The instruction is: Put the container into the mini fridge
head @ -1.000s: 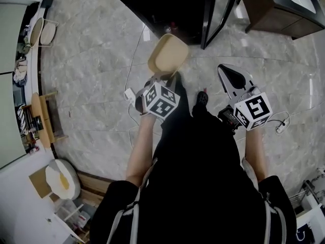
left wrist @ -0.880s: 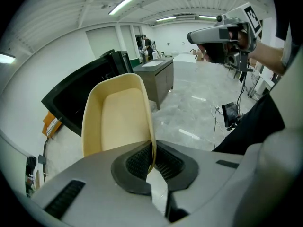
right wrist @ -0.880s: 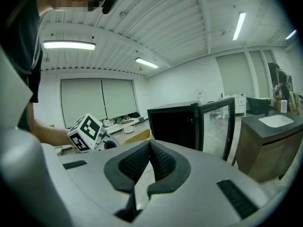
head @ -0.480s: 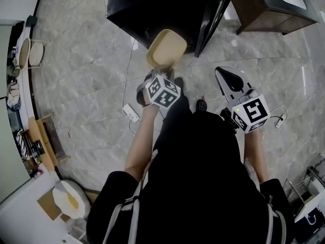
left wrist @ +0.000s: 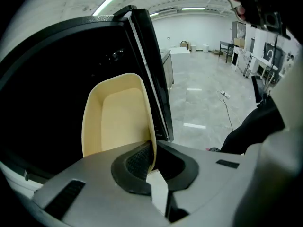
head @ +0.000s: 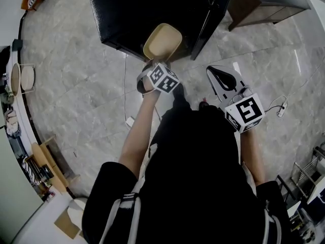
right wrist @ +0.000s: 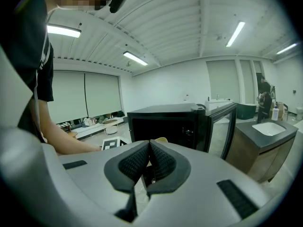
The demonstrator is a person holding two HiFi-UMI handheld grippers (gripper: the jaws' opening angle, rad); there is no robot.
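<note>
While L claw [left wrist: 152, 162] grips container [left wrist: 116, 119], R claw [right wrist: 149, 159] sits closed.

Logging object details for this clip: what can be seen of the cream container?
The container is a cream, rounded-rectangular tub, thin-walled and smooth like plastic, lidless and empty. It is held tilted off the floor, its inside showing in the head and left gripper views. Only the left gripper touches it, jaws shut on one side wall. It sits before the dark opening of the black mini fridge, beside the open door; whether it has crossed the threshold is unclear.
</note>
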